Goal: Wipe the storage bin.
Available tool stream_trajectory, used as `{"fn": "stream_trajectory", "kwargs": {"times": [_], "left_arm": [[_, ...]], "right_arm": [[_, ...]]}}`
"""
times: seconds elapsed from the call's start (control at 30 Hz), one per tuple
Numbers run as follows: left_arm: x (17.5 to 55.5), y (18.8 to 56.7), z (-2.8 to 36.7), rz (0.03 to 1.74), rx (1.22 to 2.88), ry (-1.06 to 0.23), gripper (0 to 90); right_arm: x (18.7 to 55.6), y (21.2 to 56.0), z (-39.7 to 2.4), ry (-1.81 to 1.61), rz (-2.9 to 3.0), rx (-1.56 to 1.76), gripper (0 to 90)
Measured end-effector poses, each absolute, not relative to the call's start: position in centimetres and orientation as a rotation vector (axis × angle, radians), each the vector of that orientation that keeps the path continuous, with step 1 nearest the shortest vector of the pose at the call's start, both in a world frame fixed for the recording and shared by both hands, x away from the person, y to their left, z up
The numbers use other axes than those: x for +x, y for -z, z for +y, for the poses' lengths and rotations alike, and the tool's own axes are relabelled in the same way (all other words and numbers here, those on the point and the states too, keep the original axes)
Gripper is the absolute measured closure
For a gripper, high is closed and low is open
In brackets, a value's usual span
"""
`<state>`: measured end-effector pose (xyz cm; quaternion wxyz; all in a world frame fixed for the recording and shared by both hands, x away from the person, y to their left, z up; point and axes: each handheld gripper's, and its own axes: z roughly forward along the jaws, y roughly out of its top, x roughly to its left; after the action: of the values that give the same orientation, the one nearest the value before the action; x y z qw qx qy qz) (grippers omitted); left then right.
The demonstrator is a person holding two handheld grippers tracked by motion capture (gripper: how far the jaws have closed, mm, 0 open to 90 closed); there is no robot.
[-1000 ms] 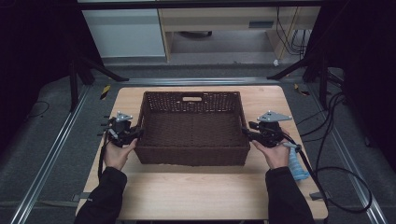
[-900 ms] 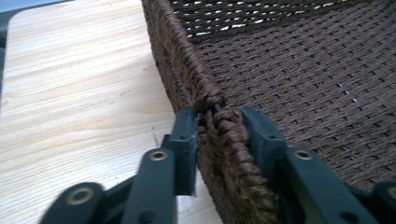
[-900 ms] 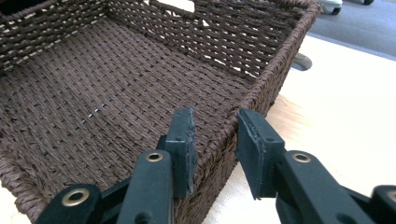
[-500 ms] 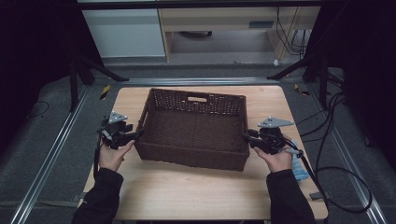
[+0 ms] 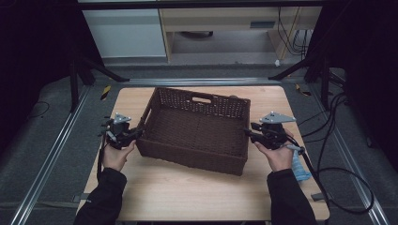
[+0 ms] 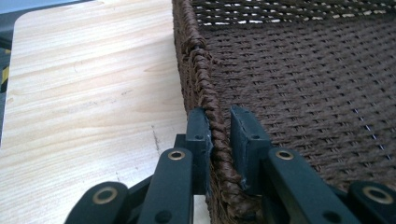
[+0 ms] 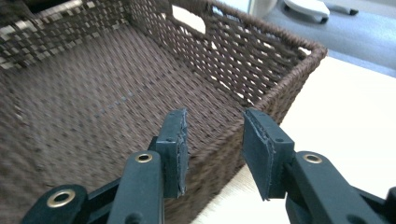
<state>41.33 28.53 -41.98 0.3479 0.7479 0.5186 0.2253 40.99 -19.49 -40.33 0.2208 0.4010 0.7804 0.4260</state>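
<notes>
A brown wicker basket [image 5: 197, 129] sits skewed on the wooden table [image 5: 187, 197], and nothing lies in it. My left gripper [image 5: 137, 133] is at its left wall. In the left gripper view the braided rim [image 6: 205, 79] runs between the jaws; they have just been closing and my left gripper [image 6: 217, 116] is now shut on it. My right gripper [image 5: 248, 133] is at the basket's right wall. In the right gripper view its jaws straddle the rim [image 7: 285, 95]; they have just been opening and the pads of my right gripper [image 7: 214, 119] stand clear of the weave.
A blue object [image 5: 298, 169] lies on the table by the right wrist. Cables [image 5: 338, 140] trail over the floor at the right. Metal rails [image 5: 51, 159] flank the table. A white cabinet [image 5: 126, 33] stands behind.
The basket has turned clockwise on the table, its near right corner swinging toward the person. Both hands have stayed almost in place at its side walls.
</notes>
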Motion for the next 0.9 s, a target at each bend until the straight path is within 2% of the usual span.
{"fn": "stream_trajectory", "kwargs": {"times": [0.1, 0.23, 0.37, 0.63, 0.9], "left_arm": [[41.3, 42.0, 28.5, 1.35, 1.938, -0.595, 75.5], [41.1, 41.7, 28.6, 1.362, 1.92, -0.599, 64.4], [40.5, 41.2, 28.6, 1.369, 1.903, -0.621, 57.3], [38.7, 40.0, 28.9, 1.366, 1.837, -0.651, 51.2], [37.2, 40.3, 27.6, 1.328, 1.851, -0.646, 49.0]], "right_arm": [[41.4, 41.0, -19.5, -1.161, 2.164, 1.125, 60.4], [41.4, 41.2, -19.5, -1.189, 2.178, 1.134, 67.3], [41.1, 41.2, -19.4, -1.184, 2.195, 1.122, 68.7], [39.3, 41.0, -19.5, -1.205, 2.218, 1.124, 67.6], [38.0, 40.9, -19.3, -1.215, 2.231, 1.103, 67.0]]}}
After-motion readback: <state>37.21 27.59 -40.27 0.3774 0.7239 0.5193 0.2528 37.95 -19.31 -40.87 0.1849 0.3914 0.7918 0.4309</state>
